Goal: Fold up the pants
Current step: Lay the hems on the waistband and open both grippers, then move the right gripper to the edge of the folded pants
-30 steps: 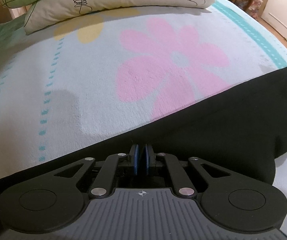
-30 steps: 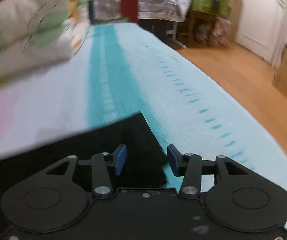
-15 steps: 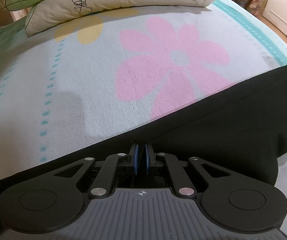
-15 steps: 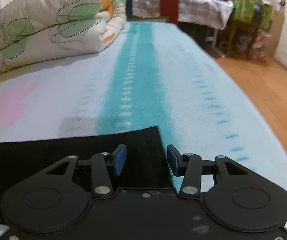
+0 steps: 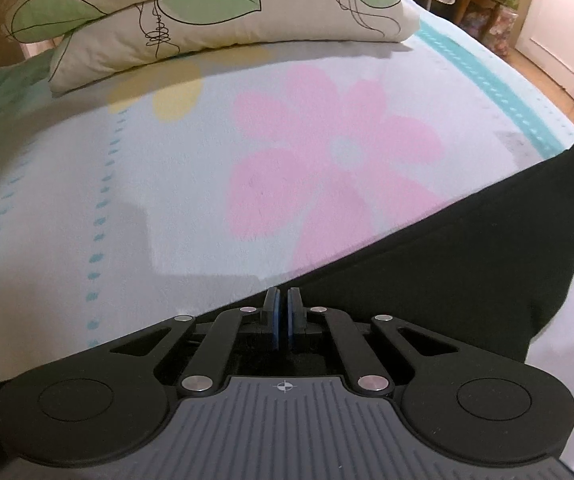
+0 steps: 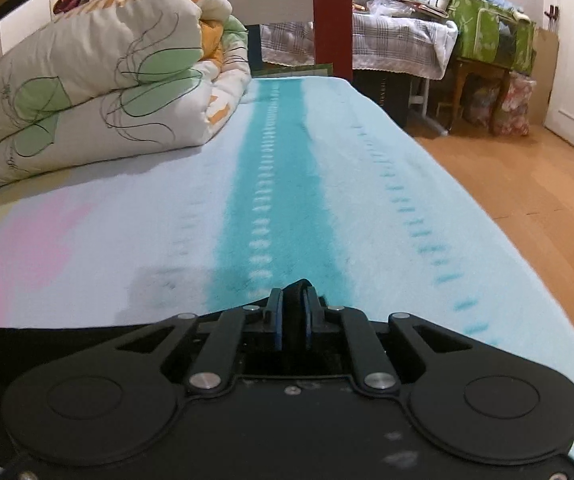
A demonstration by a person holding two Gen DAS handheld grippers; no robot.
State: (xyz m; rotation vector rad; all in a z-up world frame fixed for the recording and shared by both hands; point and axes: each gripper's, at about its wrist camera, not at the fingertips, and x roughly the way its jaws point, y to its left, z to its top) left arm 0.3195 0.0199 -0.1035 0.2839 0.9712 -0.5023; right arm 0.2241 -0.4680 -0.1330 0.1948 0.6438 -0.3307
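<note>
Black pants (image 5: 447, 264) lie flat across the near part of the bed, stretching from lower left to the right edge in the left wrist view. My left gripper (image 5: 283, 300) is shut on the pants' far edge, its blue pads pressed together. My right gripper (image 6: 293, 300) is shut on a corner of the pants (image 6: 295, 287), with black cloth bunched between its blue pads. More of the pants shows at lower left in the right wrist view (image 6: 47, 340).
The bed is covered by a pale blue blanket (image 5: 127, 200) with a pink flower and a teal stripe (image 6: 279, 184). A folded floral quilt (image 5: 207, 12) lies at the far end, also in the right wrist view (image 6: 99, 92). The wooden floor (image 6: 527, 184) lies beyond the bed's right edge.
My right gripper has closed on the corner of the pants; it was open around it before. My left gripper stays shut on the pants' edge and has shifted slightly.
</note>
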